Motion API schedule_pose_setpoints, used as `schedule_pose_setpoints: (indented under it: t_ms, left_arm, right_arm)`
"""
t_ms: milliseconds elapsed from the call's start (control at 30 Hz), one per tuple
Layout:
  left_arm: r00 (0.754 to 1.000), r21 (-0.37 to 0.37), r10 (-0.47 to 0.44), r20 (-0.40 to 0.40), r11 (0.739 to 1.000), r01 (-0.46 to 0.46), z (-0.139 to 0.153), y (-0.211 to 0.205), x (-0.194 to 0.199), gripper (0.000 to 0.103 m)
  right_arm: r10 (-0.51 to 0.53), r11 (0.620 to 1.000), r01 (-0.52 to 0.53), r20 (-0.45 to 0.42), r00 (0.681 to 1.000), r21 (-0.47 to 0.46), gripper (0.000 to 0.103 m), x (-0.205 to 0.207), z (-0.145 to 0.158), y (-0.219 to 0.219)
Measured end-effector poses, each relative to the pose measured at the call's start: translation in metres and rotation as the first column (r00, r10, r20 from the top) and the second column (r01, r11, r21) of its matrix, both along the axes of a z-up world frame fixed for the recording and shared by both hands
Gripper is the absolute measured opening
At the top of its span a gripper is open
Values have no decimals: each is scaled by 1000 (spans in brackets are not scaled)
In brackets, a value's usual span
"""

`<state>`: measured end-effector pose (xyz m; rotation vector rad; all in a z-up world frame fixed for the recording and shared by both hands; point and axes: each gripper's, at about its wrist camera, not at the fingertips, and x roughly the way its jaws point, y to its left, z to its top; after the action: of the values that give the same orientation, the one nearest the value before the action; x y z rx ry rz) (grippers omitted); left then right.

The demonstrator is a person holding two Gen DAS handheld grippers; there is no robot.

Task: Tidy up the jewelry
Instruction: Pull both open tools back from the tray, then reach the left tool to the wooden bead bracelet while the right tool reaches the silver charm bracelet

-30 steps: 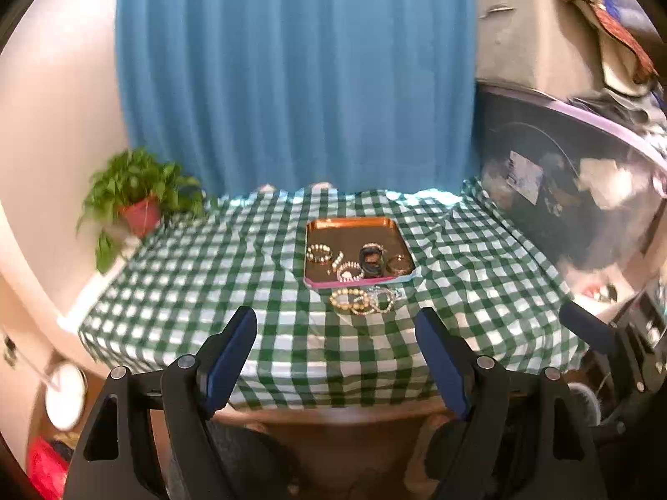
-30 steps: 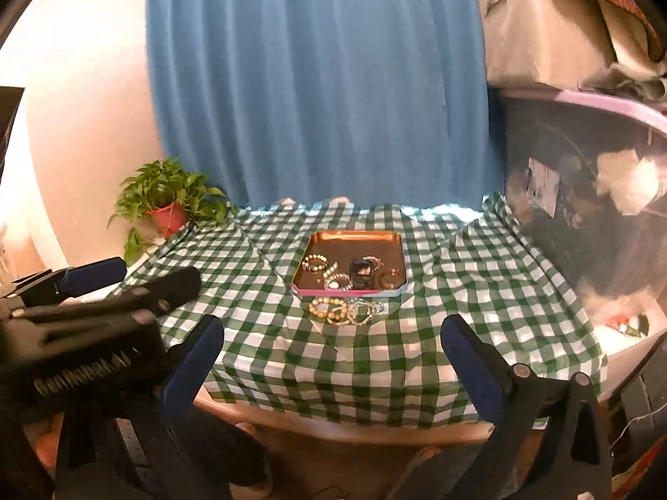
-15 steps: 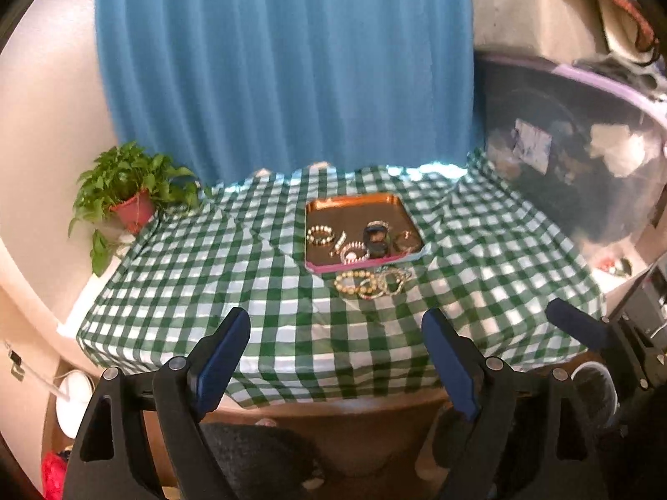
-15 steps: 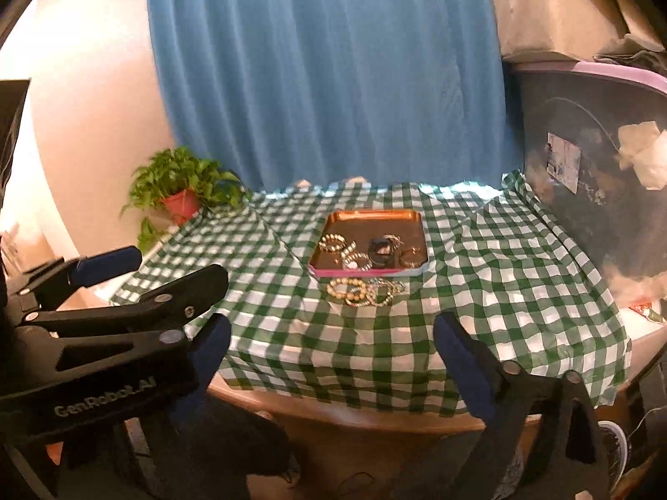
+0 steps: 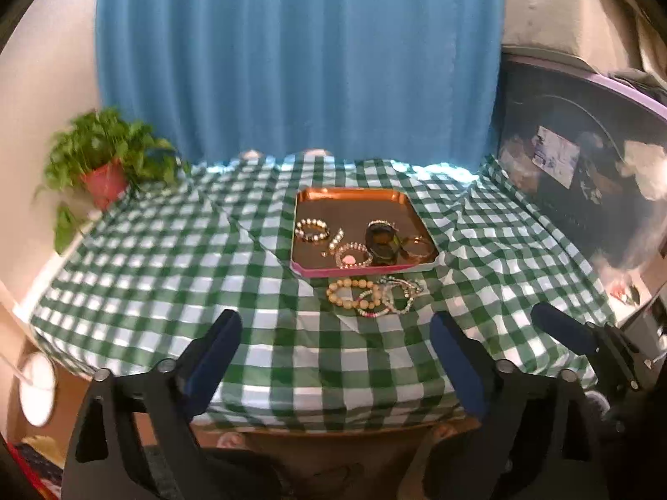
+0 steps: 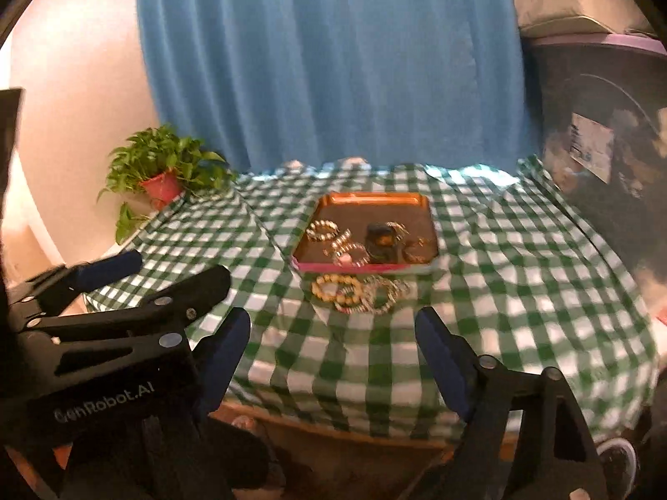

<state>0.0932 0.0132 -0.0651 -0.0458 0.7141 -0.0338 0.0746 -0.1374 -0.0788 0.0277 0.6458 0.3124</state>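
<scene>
Both the left tongs [image 5: 335, 356] and right tongs [image 6: 333, 350] are gaping wide and empty before the green-checked table [image 5: 166, 275], where beaded bracelets [image 5: 373, 293] are lying just beside the bracelet-filled copper rectangular tray [image 5: 354, 202].

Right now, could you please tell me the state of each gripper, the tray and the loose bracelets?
Left gripper: open, empty, short of the table.
Right gripper: open, empty, short of the table.
Tray: flat on the cloth, holding several bracelets.
Loose bracelets: heaped on the cloth just in front of the tray.
</scene>
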Motion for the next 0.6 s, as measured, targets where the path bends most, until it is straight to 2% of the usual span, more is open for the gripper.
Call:
schedule_pose_setpoints:
  t_ms: [133, 200, 267, 300, 333, 367, 433, 467, 533, 600]
  left_arm:
    - [999, 5, -24, -41, 1000, 24, -27, 2, 30, 96]
    - [999, 36, -17, -44, 999, 19, -40, 1, 44, 99]
    - [999, 84, -5, -54, 996, 10, -52, -2, 57, 101]
    - [998, 100, -28, -63, 994, 34, -60, -3, 65, 101]
    - [995, 98, -65, -74, 993, 72, -68, -3, 72, 101]
    - [992, 82, -94, -85, 992, 101, -76, -1, 80, 101]
    - [990, 70, -107, -95, 991, 114, -88, 2, 92, 101]
    - [989, 68, -106, -101, 991, 113, -94, 5, 99, 101]
    - [987, 40, -112, -115, 992, 117, -102, 10, 111, 101]
    - [983, -26, -144, -118, 990, 142, -110, 17, 123, 101]
  right_arm:
    - [17, 1000, -17, 7, 1000, -10, 79, 20, -21, 5]
    - [33, 999, -33, -16, 999, -8, 79, 33, -34, 6]
    - [99, 995, -98, -42, 994, 24, 78, 47, -48, 8]
    - [104, 995, -104, -57, 993, 13, 78, 54, -55, 10]
    - [110, 994, -112, -97, 989, -16, 78, 66, -67, 13]
    - [110, 994, -112, -97, 989, -16, 78, 66, -67, 13]
    - [107, 991, -118, -164, 981, -62, 79, 89, -88, 14]
    - [111, 990, -124, -170, 979, -67, 79, 95, -93, 12]
    - [118, 989, -131, -177, 977, -62, 79, 99, -96, 10]
    - [141, 989, -148, -181, 973, -26, 79, 110, -102, 3]
